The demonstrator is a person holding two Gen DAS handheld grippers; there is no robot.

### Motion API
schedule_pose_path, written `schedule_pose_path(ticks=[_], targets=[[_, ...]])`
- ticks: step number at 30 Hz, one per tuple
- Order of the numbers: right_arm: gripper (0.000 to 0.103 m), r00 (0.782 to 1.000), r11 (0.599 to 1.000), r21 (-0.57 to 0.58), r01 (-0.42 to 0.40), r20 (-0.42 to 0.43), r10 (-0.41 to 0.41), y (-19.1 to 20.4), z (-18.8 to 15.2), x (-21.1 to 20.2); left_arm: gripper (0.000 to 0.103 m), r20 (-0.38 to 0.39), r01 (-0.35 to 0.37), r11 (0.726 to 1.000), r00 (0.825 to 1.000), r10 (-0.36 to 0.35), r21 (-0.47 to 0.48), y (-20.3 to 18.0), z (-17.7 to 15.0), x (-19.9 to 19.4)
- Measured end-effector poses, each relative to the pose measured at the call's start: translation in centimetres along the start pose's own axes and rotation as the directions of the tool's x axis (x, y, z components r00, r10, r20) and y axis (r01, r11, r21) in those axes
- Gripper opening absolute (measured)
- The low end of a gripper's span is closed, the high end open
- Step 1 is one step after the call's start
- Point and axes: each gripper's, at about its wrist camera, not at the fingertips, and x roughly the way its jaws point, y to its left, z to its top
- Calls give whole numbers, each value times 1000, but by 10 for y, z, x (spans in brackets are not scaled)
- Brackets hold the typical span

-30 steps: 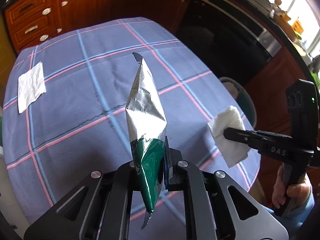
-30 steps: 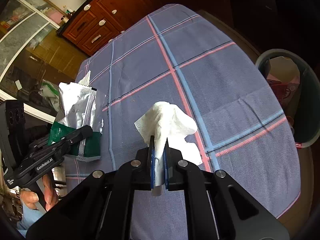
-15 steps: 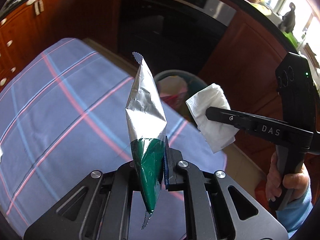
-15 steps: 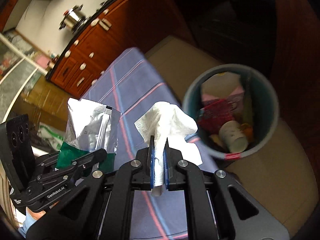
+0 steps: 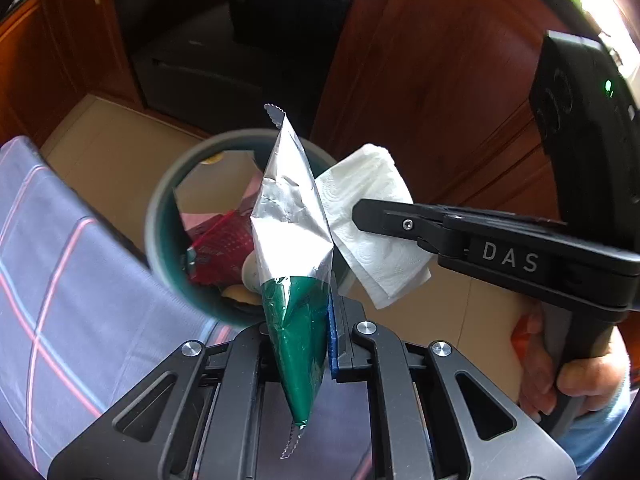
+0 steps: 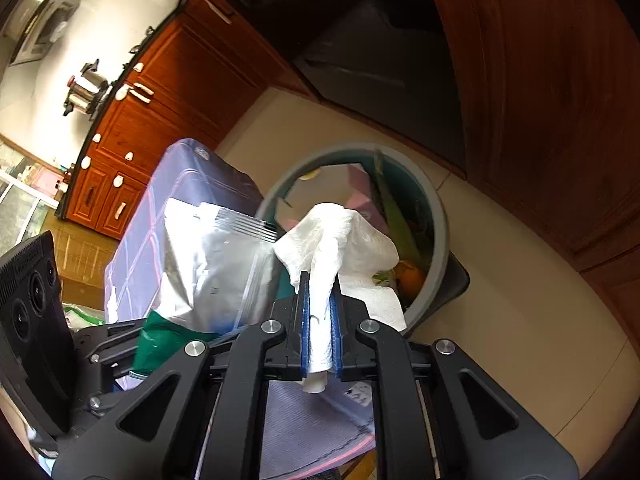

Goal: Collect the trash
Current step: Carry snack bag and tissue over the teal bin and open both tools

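**Two pieces of trash held over the bin, not yet dropped**

A person holds a gripper in each hand above a round grey-green waste bin (image 5: 160, 216) that stands on a pale floor beside a table with a blue checked cloth (image 5: 60, 280). The bin already holds cartons, a red wrapper and fruit scraps.

The left gripper (image 5: 298, 320) has its jaws closed almost fully on a silver and green foil pouch (image 5: 294, 232), pinching it at the green lower part so the silver end stands up. Seen from that gripper, the pouch sits in front of the bin's opening.

The right gripper (image 6: 320, 320) has its jaws nearly closed on a crumpled white paper towel (image 6: 340, 240), gripped by a bunched fold between its blue pads. From its own camera the towel covers the near side of the bin's opening; from the left camera it appears toward the bin's right rim.

Risks, as a judgement: the towel is light and may drift or cling to a pad on release, landing on the floor beside the bin. The stiff pouch could strike the rim and tip outward if let go too near the table side. The two grippers are close together, so the items may snag each other.
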Motion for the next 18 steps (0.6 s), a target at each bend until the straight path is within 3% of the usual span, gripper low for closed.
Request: schedule_pose_path(ticks=[9, 16, 18], targets=[[10, 998, 1000, 11, 13, -60, -12, -21, 18, 30, 10, -51, -2, 999, 999, 0, -35, 12, 18, 43], [10, 997, 1000, 16, 24, -77, -23, -22, 27, 45, 10, -58, 6, 999, 998, -9, -48, 20, 31, 53], [18, 996, 1000, 20, 25, -81, -23, -24, 28, 46, 10, -54, 12, 999, 998, -15, -50, 20, 35, 53]])
